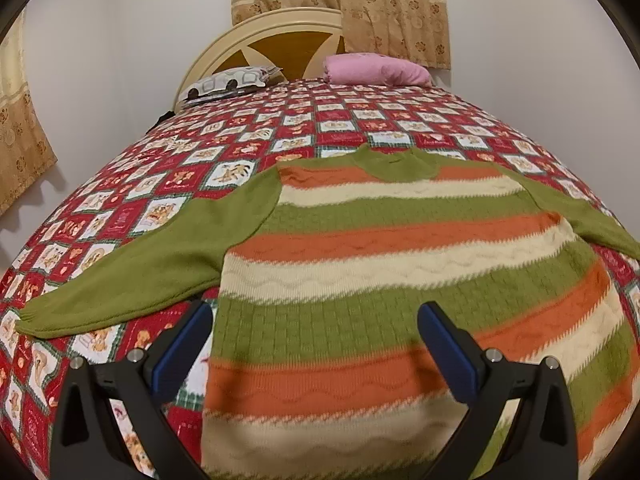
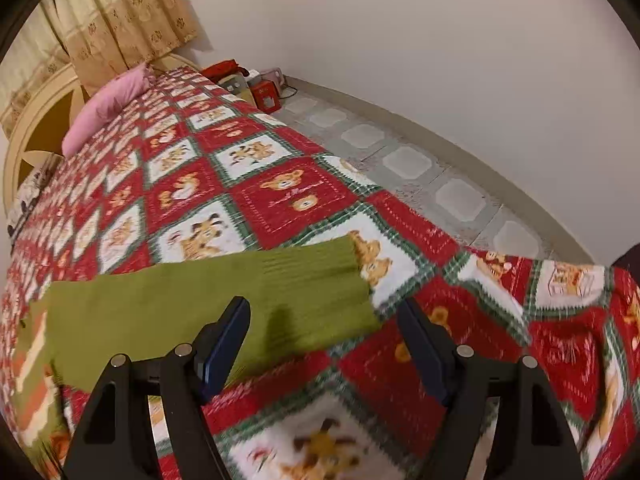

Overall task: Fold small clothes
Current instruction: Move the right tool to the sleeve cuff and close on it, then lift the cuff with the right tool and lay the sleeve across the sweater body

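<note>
A striped sweater [image 1: 360, 280] in green, orange and cream lies flat on the bed [image 1: 248, 136], collar toward the headboard [image 1: 280, 36], both green sleeves spread out sideways. The left gripper [image 1: 316, 320] hangs over the sweater's lower body near the foot edge, fingers spread wide with nothing between them. The right gripper [image 2: 324, 316] hangs over the cuff end of the right sleeve [image 2: 224, 300] near the bed's right edge, fingers apart, not touching the knit.
</note>
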Motion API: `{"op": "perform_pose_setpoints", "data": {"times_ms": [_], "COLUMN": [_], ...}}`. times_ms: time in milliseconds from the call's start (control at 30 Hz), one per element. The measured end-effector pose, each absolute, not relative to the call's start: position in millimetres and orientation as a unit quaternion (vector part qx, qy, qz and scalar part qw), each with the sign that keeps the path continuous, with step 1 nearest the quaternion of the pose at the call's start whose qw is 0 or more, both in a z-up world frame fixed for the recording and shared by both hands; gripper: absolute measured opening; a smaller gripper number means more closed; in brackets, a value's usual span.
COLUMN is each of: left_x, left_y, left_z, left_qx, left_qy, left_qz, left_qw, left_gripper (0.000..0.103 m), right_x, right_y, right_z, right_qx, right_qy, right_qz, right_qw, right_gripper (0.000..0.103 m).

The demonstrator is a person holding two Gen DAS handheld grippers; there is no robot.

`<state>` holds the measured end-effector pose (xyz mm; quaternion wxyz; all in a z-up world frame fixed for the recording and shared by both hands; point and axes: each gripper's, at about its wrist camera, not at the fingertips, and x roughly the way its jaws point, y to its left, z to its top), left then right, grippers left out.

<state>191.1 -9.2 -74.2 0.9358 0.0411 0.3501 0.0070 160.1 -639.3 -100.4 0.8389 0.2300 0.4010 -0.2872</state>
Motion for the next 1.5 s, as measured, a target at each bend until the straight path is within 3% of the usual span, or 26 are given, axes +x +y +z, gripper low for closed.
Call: {"op": "perform_pose_setpoints", "data": {"times_ms": [333, 400, 500, 1500], "left_x": [208, 206, 205, 190], "left_y": [-11, -12, -12, 1], "left_z": [-91, -91, -90, -85], "left_qx": [0.049, 0.051, 0.050, 0.026], "left_qy": [0.372, 0.373, 0.370, 0.353], "left_qz": [0.019, 0.018, 0.016, 0.018], "left_qw": [0.927, 0.926, 0.927, 0.935], "left_gripper": [0.103, 0.103, 0.103, 0.103], "right_x": [179, 183, 189, 230], "right_y": [-654, -650, -642, -467], "right_z": [-125, -123, -118, 61], "right_qx": [0.235, 0.227, 0.218, 0.038], "right_qy": [0.424, 0.423, 0.430, 0.314], "right_qz": [-0.259, -0.240, -0.221, -0.094], "right_qw": [0.835, 0.843, 0.848, 0.944], "right_gripper": [0.050, 0.028, 0.013, 0.012]}}
